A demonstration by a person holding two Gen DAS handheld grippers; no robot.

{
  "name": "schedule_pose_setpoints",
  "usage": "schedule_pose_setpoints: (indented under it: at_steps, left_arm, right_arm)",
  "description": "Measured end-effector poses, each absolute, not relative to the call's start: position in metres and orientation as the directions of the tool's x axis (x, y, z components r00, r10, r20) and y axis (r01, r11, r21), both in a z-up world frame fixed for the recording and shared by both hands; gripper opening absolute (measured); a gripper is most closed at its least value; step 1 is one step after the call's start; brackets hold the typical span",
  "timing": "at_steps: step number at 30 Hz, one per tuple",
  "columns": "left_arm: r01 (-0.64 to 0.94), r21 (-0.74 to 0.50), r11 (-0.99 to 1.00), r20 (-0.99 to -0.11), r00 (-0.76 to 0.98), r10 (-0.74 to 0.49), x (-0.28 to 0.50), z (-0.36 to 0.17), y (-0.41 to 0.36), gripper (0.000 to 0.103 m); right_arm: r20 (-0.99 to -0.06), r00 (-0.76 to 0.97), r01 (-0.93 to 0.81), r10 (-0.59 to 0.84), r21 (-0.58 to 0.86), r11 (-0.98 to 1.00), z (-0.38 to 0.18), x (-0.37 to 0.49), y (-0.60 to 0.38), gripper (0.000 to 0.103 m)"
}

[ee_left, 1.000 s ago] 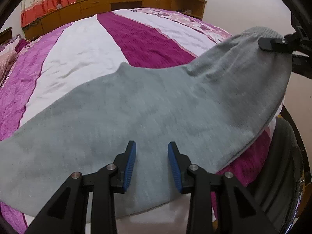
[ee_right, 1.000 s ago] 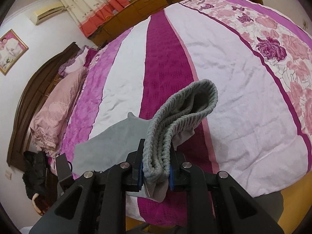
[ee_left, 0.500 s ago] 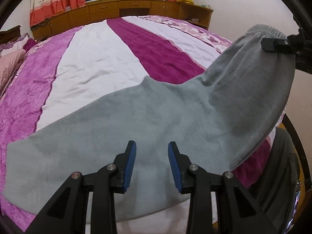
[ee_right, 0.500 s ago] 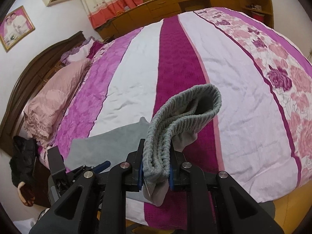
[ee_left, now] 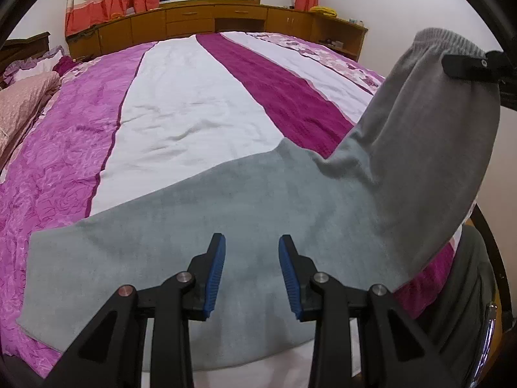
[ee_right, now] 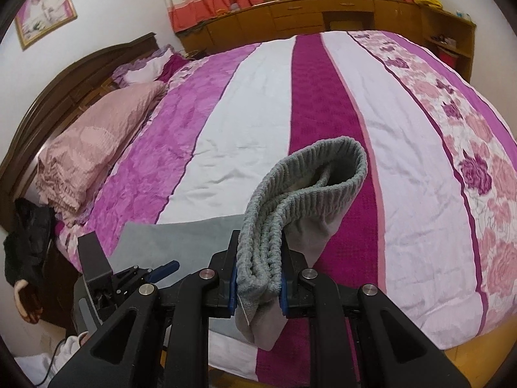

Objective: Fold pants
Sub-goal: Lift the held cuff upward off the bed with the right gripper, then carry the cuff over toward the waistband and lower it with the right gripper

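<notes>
Grey pants (ee_left: 200, 226) lie across the near edge of the bed, legs running to the left. My left gripper (ee_left: 252, 271) is open and empty just above the cloth near its middle. My right gripper (ee_right: 258, 278) is shut on the ribbed waistband (ee_right: 290, 187) and holds it up above the bed. In the left wrist view the raised waistband end (ee_left: 446, 123) hangs at the right, with the right gripper (ee_left: 471, 64) clamped on it. The left gripper shows in the right wrist view (ee_right: 152, 273) at lower left.
The bed (ee_left: 194, 97) has a quilt in pink, white and maroon stripes. Pink pillows (ee_right: 90, 148) lie by the dark headboard at the left. Wooden cabinets (ee_left: 200, 22) and a window stand beyond the bed's far side.
The right gripper has lifted the waistband higher. The left gripper has backed off and risen, so more of the pants and the left leg end show.
</notes>
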State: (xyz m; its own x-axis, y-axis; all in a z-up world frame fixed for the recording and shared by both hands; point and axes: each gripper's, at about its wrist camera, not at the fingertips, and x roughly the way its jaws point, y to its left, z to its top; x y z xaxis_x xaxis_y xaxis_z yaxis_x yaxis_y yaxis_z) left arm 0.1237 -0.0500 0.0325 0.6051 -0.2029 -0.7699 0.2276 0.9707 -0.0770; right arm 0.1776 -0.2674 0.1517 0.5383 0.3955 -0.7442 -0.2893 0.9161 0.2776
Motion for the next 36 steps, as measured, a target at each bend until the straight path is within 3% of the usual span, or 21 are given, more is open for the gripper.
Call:
schedule_pose_setpoints:
  at_steps: [21, 36]
  left_arm:
    - [0.098, -0.053, 0.994, -0.744, 0.660, -0.105, 0.113, 0.055, 0.051, 0.042]
    - [-0.024, -0.062, 0.998, -0.762, 0.646, -0.031, 0.102, 0.045, 0.136, 0.042]
  right_arm:
    - [-0.758, 0.503, -0.428, 0.415, 0.198, 0.882, 0.168, 0.179, -0.160, 0.011]
    - [-0.785, 0.425, -0.562, 0.452, 0.163, 0.811, 0.138, 0.189, -0.042, 0.011]
